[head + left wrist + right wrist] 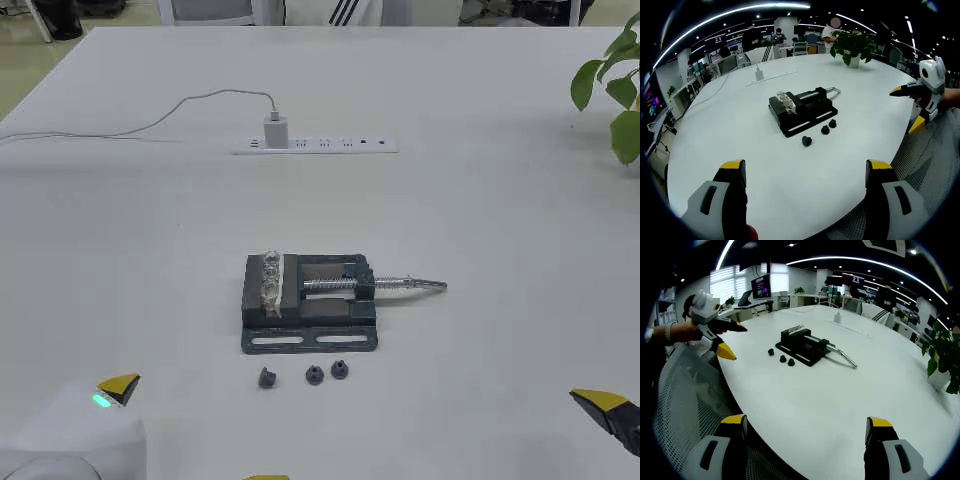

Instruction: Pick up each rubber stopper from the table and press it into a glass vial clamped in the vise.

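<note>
A dark vise (310, 305) sits mid-table with clear glass vials (270, 280) clamped in its left end. Three dark rubber stoppers (267, 377) (314, 374) (339, 369) lie in a row just in front of it. My left gripper (190, 435) is at the bottom left, open and holding nothing, well short of the stoppers. My right gripper (612, 410) is at the bottom right corner, also open. The left gripper view shows its own yellow-tipped jaws (806, 167) spread wide, the vise (802, 107) ahead. The right gripper (806, 421) stands the same, facing the vise (802, 346).
A white power strip (315, 145) with a charger (276, 130) and cable lies behind the vise. The vise's metal handle (415, 285) sticks out to the right. Plant leaves (615, 85) hang at the far right. A mesh chair (685, 390) stands by the table edge.
</note>
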{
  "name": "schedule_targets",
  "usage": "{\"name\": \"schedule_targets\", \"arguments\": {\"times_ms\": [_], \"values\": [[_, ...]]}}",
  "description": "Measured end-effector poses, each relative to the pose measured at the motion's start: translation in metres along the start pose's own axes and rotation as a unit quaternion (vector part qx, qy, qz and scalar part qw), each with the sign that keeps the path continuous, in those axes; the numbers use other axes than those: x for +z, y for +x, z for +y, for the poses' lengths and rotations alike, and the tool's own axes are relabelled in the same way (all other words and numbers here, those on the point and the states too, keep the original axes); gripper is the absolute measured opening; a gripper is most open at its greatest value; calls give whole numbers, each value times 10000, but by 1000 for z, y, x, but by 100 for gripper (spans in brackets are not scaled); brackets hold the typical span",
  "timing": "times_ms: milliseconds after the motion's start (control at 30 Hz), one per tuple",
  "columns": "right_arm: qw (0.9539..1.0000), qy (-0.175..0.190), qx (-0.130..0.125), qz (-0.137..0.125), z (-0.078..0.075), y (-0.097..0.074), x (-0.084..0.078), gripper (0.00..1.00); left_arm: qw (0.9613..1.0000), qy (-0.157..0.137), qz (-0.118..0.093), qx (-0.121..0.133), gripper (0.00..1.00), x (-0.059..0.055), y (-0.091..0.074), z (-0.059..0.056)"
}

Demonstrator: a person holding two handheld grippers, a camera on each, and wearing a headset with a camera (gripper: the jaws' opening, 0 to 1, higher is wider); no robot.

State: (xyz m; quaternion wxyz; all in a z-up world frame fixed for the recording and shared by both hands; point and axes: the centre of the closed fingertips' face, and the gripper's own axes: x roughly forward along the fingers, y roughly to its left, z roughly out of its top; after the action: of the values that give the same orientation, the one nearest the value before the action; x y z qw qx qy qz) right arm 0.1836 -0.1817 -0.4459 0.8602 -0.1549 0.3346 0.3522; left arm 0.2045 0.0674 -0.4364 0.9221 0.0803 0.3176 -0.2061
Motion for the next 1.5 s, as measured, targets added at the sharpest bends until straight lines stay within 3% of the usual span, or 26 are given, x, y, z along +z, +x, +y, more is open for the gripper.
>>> {"name": "schedule_targets", "arguments": {"times_ms": [267,467,900,1100,1233,1333,1500], "values": [[10000,-29,-8,1,0,0,0,95,10000,-69,1,3,99,-2,3,5],[10000,-28,11,41,1,1,-2,94,10000,-69,-53,36,99,2,1,10],[9999,-94,57,62,3,1,-2,93,9999,138,3,42,99,4,-1,15],[9999,-100,26,18,2,0,0,92,9994,289,136,-112,99,2,2,17],[10000,-92,-7,-8,0,-1,1,92,9982,506,182,-248,95,5,5,18],[9999,-115,-16,-6,0,-1,1,91,9969,676,85,-385,92,13,9,17],[9999,-135,-20,-3,1,-1,1,91,9942,783,88,-733,76,22,15,12]]}}
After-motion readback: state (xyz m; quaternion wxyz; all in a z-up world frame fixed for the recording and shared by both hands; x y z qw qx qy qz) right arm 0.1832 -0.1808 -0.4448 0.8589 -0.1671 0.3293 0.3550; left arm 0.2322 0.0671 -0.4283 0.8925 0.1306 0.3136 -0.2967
